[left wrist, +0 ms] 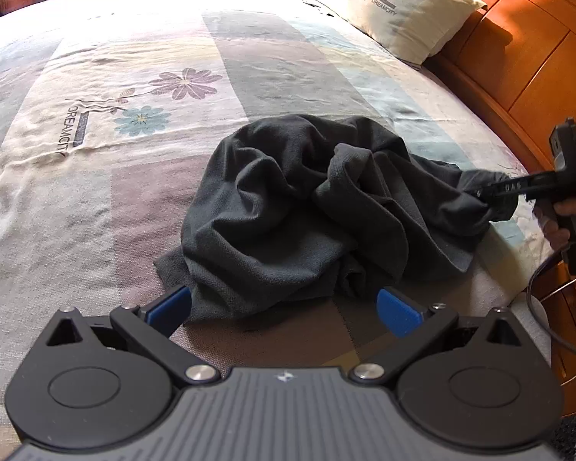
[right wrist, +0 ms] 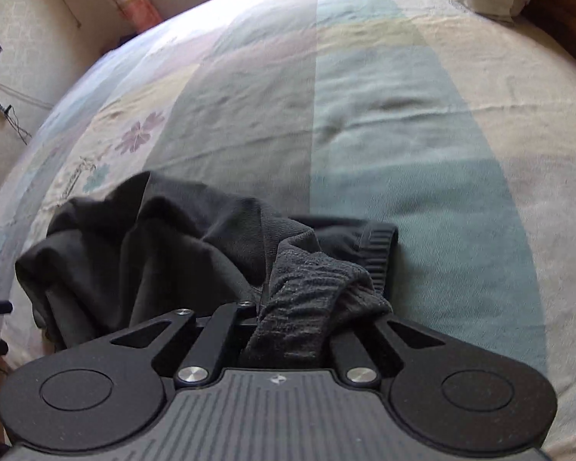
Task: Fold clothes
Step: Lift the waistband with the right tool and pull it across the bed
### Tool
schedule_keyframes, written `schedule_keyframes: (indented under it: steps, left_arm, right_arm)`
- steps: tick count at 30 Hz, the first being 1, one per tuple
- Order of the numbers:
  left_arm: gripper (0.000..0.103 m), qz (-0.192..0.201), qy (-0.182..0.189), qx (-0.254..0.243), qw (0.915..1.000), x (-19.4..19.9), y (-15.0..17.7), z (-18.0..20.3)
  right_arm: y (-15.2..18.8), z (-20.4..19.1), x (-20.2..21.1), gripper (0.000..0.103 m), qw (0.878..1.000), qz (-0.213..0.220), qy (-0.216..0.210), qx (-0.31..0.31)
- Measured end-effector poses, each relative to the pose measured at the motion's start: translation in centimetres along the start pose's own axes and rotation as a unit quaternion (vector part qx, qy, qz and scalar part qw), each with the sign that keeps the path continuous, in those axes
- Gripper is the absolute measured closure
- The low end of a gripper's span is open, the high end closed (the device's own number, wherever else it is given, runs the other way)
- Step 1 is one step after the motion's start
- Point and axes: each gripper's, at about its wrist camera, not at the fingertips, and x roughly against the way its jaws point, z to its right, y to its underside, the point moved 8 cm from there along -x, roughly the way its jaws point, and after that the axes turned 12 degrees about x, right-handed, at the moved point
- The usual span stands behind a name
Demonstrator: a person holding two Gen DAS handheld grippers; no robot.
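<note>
While the dark sweater [left wrist: 318, 207] lies crumpled on the patterned bedspread [left wrist: 96, 146] near the pillow [left wrist: 399, 15], the left gripper [left wrist: 284, 307] hovers wide apart at its near edge. Seen from the right wrist, the right gripper [right wrist: 299, 322] pinches a ribbed fold of the sweater.

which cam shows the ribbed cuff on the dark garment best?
Right wrist. The dark garment fills its foreground, and the ribbed cuff lies sharp just beyond the fabric bunched in the right tool. Left wrist shows the whole crumpled pile, but no ribbing is discernible.
</note>
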Motion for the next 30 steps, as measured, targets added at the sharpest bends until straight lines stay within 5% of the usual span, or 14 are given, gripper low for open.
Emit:
schedule_keyframes:
  steps: [4,9,15,24,30]
  left_arm:
    - [0.001,-0.002,-0.003,-0.002,1.0000,-0.2,-0.1,0.1]
    - [0.001,-0.002,-0.005,-0.004,1.0000,0.0,-0.1,0.3]
    - [0.001,0.001,-0.007,-0.011,0.9999,-0.3,-0.2,1.1]
    - [0.001,-0.006,-0.002,-0.028,0.9996,-0.5,0.0,2.5]
    - [0.001,-0.016,0.010,-0.033,0.9993,-1.7,0.1,3.5]
  right_arm:
    - [3.1,-1.2,-0.6,0.089,1.000,-0.018,-0.022,-0.013]
    - [3.4,0.3,2.5,0.053,0.998,-0.004,-0.029,-0.062]
    - [1.7,4.5,6.1,0.051,0.994,0.063,0.033,-0.084]
    - [-2.9,9.3,4.2,0.051,0.974,0.170,-0.007,-0.148]
    - [-1.3,8.4,-0.5,0.050,0.989,0.116,0.036,-0.085]
